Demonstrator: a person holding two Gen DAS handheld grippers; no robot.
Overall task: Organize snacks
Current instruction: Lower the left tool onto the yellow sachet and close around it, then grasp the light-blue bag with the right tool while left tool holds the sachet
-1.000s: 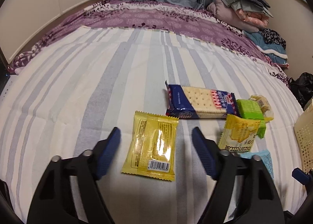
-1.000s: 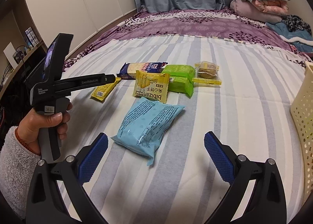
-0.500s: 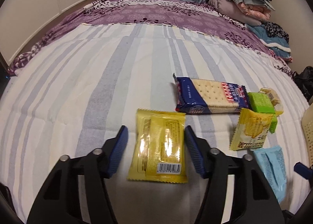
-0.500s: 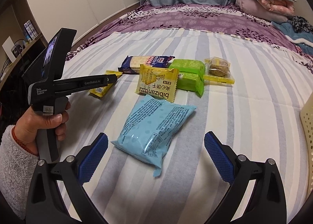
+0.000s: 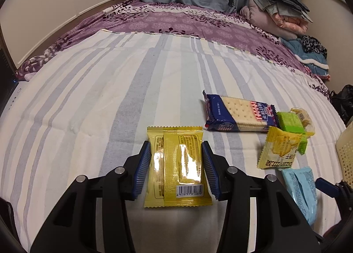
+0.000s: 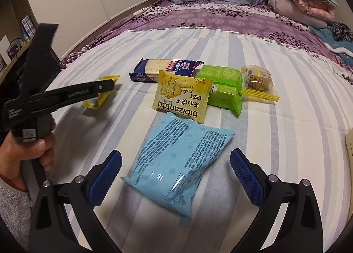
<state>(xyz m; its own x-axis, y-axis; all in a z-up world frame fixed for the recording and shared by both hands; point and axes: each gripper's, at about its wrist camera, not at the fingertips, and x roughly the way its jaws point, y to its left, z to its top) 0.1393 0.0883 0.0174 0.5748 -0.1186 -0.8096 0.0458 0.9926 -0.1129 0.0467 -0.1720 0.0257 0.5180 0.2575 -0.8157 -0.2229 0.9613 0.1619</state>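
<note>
My left gripper (image 5: 176, 167) has its blue pads closed against both sides of a flat yellow snack packet (image 5: 176, 165) lying on the striped bedsheet; the packet also shows in the right wrist view (image 6: 100, 96). My right gripper (image 6: 176, 175) is open, its fingers on either side of a light blue snack bag (image 6: 178, 164). Beyond it lie a yellow "bibizan" packet (image 6: 182, 99), a navy cracker pack (image 6: 163, 69), a green pack (image 6: 225, 86) and a clear-wrapped cake (image 6: 257, 79).
A cream perforated basket (image 5: 345, 151) stands at the right edge of the bed. Folded bedding (image 5: 280, 14) is piled at the far right. A purple floral cover (image 5: 176, 19) lies across the far end of the bed.
My left gripper moved forward over the yellow packet and closed from wide open until its pads touch the packet's sides. My right gripper moved closer to the blue bag and stayed open.
</note>
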